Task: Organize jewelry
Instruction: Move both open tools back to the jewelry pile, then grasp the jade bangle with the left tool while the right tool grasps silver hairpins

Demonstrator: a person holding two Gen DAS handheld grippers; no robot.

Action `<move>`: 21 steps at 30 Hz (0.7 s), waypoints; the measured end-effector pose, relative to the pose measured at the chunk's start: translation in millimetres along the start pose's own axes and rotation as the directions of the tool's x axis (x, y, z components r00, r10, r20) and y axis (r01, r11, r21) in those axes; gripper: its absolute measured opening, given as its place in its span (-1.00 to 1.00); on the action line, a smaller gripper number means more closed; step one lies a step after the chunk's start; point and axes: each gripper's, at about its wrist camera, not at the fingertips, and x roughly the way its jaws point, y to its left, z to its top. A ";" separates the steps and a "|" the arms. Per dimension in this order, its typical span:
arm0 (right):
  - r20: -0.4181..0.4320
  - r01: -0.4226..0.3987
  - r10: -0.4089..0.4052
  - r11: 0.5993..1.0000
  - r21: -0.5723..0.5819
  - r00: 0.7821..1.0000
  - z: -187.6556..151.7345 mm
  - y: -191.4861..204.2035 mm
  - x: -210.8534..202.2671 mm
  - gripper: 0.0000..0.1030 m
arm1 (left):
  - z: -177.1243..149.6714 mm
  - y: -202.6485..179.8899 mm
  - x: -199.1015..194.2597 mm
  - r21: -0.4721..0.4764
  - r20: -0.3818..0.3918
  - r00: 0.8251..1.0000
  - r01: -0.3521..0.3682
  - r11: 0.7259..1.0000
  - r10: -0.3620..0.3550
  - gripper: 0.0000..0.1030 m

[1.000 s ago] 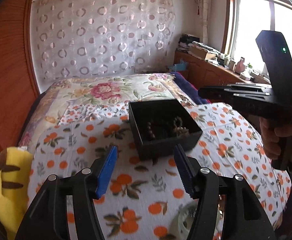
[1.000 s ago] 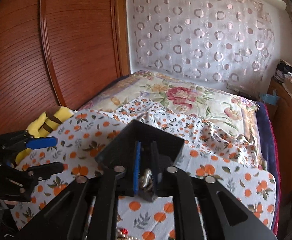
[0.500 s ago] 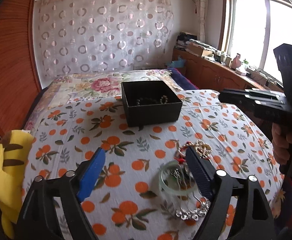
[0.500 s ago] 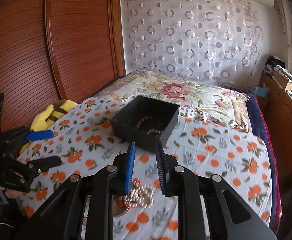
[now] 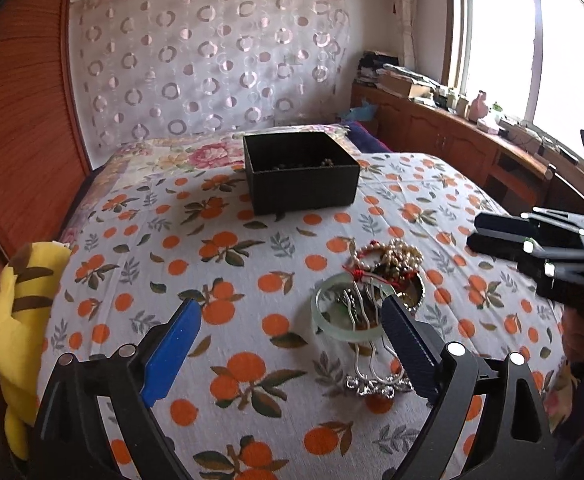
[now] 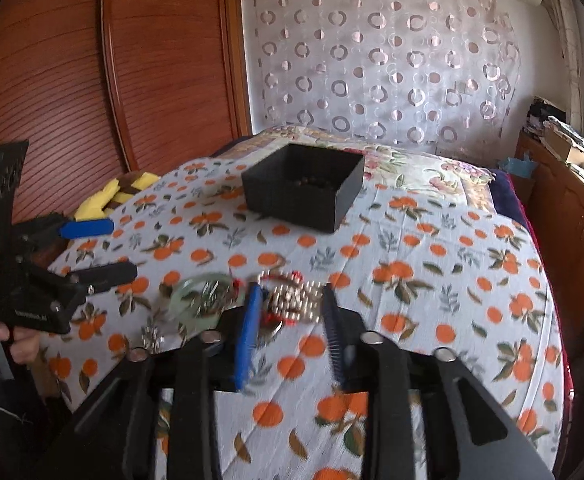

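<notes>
A black open box (image 5: 300, 172) stands on the orange-print bedspread, with a few beads inside; it also shows in the right wrist view (image 6: 304, 190). A pile of jewelry lies nearer: a pale green bangle (image 5: 324, 320), a pearl bracelet (image 5: 404, 254), a red cord piece (image 5: 366, 276) and a silver hair comb (image 5: 376, 384). My left gripper (image 5: 292, 330) is open and empty, low over the bed, its right finger beside the bangle. My right gripper (image 6: 290, 304) is open and empty, with the pearl bracelet (image 6: 296, 300) between its fingers and the bangle (image 6: 196, 292) to its left.
A yellow plush toy (image 5: 16, 312) lies at the bed's left edge. A wooden wardrobe (image 6: 92, 80) stands on the left. A wooden cabinet (image 5: 452, 140) with clutter runs under the window on the right. A floral quilt (image 5: 196, 156) lies behind the box.
Both grippers pulled back from the box to the jewelry pile. The right gripper let go of a beaded piece at the box and has opened wider around the pearl bracelet.
</notes>
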 end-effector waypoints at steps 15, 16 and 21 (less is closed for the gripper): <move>-0.078 0.022 -0.018 0.999 0.048 0.997 -35.2 -4.5 24.1 0.07 | -3.3 -17.8 26.5 0.018 -0.077 0.993 0.087 0.996 -0.085 0.72; -0.079 0.022 -0.018 0.999 0.045 0.997 -35.5 -3.6 24.5 0.07 | -1.3 -18.1 29.9 0.014 -0.085 0.992 0.099 0.995 -0.098 0.72; -0.068 0.019 -0.017 0.999 0.041 0.998 -37.4 -3.1 23.3 0.07 | 10.0 -21.0 47.3 0.020 -0.112 0.987 0.116 0.993 -0.113 0.72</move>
